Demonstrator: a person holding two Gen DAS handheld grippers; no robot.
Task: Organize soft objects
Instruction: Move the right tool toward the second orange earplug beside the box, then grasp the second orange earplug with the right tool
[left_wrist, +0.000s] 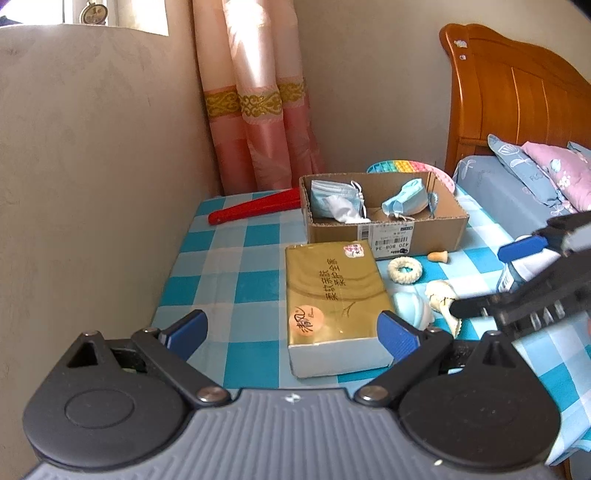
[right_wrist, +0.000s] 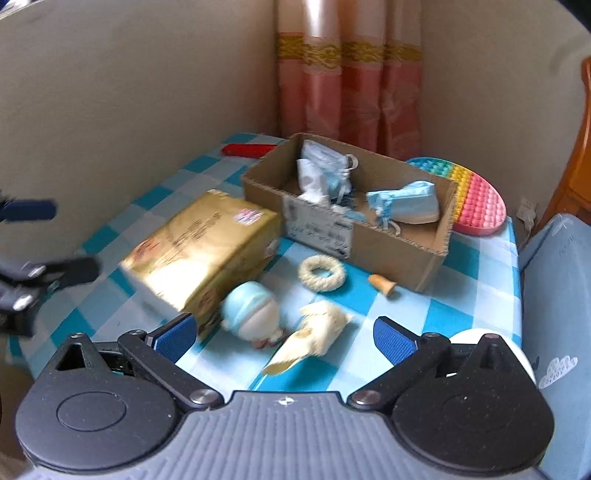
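The left tongs (left_wrist: 291, 328) hang low over the near edge of the checked surface (left_wrist: 236, 266), blue pads spread wide, nothing between them; the near end of a gold-wrapped tissue pack (left_wrist: 332, 299) lies in the gap. The right tongs (right_wrist: 284, 332) hover level beside them, also wide and empty, aimed at a small doll with a pale blue cap (right_wrist: 251, 314) and a crumpled cream cloth piece (right_wrist: 314, 339) just beside it. In the left view the right tongs (left_wrist: 491, 280) reach in from the right edge, only partly in frame.

The right view is blurred, so the doll's face and the print on the pack cannot be read. A white round thing at that view's lower right is mostly hidden behind the tongs' body.

An open cardboard box (left_wrist: 384, 229), corrugated with a torn rim, stands behind the pack and holds pleated blue face masks (left_wrist: 406, 201) and crumpled white tissue (left_wrist: 343, 210). In front of the box lie a fuzzy cream ring (left_wrist: 405, 270) and a small tan cone-shaped piece (left_wrist: 438, 256), apart from each other. A rainbow bubble mat (right_wrist: 469, 195), round and dimpled, lies behind the box, touching its far wall. A red fan-like stick (left_wrist: 255, 208) lies at the box's left, near glossy pink curtains (left_wrist: 255, 110). A wooden headboard (left_wrist: 517, 92) and floral pillows (left_wrist: 554, 173) sit at the right.
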